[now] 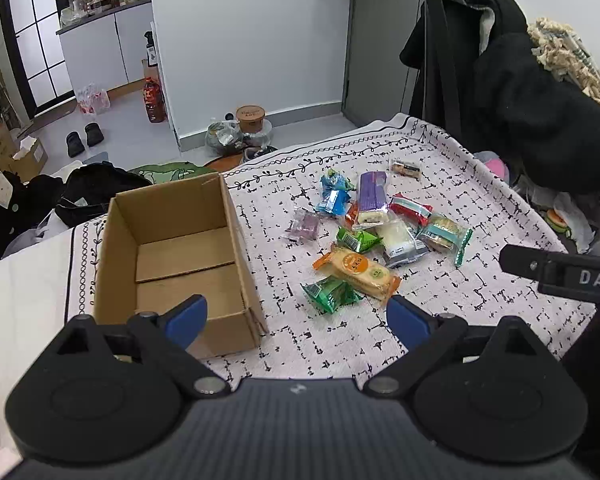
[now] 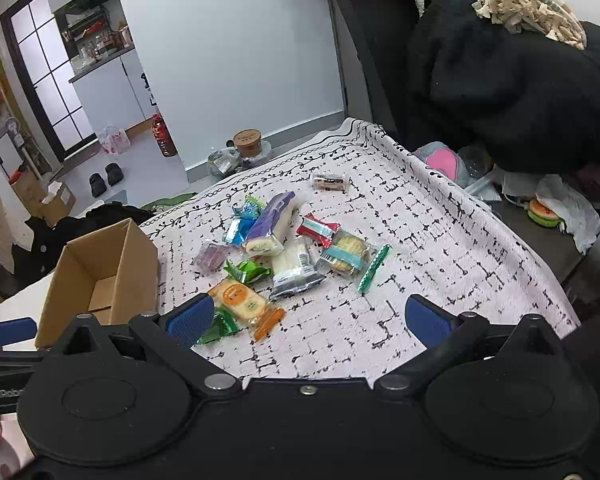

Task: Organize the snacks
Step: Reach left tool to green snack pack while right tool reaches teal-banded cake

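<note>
Left gripper (image 1: 296,322): jaws spread wide, nothing between the blue pads; it hangs over the patterned tablecloth (image 1: 340,344). Right gripper (image 2: 306,320): jaws likewise spread wide, empty, above the same cloth.

Just ahead of the left gripper's left finger stands the cardboard box (image 1: 172,256), top open, interior bare. In the right wrist view the box (image 2: 100,276) sits ahead and to the left of the right gripper's left finger.

Just beyond the left gripper's right finger: green packet (image 1: 330,294), with the orange-ended biscuit pack (image 1: 356,270) lying across its far edge, touching. In the right view the right gripper's left pad partly hides that green packet (image 2: 220,326); the biscuit pack (image 2: 246,304) is just ahead of it.

Farther ahead, the rest of the pile lies close together: a second green packet (image 1: 356,239), white pack (image 1: 400,240), teal-banded cracker pack (image 1: 444,234), red pack (image 1: 410,209), purple roll pack (image 1: 372,198), blue packet (image 1: 332,196), small purple pouch (image 1: 302,226).

Farthest, apart from the pile: a small brown bar (image 1: 406,168) near the cloth's far edge.
</note>
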A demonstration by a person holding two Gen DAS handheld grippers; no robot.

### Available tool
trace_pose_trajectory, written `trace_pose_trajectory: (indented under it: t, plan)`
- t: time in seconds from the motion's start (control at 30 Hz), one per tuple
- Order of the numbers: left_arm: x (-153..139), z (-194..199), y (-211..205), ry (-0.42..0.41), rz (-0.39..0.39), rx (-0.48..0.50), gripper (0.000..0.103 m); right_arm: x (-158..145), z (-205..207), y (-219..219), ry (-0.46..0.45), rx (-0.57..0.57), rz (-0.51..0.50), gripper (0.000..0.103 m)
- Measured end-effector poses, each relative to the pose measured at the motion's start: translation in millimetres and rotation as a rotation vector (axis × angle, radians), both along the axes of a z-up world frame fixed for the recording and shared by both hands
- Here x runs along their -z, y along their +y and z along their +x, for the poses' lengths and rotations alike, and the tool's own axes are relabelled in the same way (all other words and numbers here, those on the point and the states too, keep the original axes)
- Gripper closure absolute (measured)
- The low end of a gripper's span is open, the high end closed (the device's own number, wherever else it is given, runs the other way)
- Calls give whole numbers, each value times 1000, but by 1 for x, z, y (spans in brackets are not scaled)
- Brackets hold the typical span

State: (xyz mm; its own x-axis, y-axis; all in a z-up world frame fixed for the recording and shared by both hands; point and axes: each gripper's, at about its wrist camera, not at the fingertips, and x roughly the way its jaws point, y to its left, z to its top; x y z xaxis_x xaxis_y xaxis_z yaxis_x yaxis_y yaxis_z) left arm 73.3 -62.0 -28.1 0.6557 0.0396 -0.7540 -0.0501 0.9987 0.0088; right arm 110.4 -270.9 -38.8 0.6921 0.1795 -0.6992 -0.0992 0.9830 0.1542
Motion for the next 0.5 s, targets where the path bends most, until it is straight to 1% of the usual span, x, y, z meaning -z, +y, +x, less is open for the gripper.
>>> trace_pose_trajectory:
  t: [0.23, 0.5]
  plan:
    - [10, 18, -12, 15, 2, 0, 7, 7, 13, -7, 31, 1, -8, 0]
    - [22, 39, -19, 37, -34, -13, 7, 17, 30, -15, 59, 6, -5, 0]
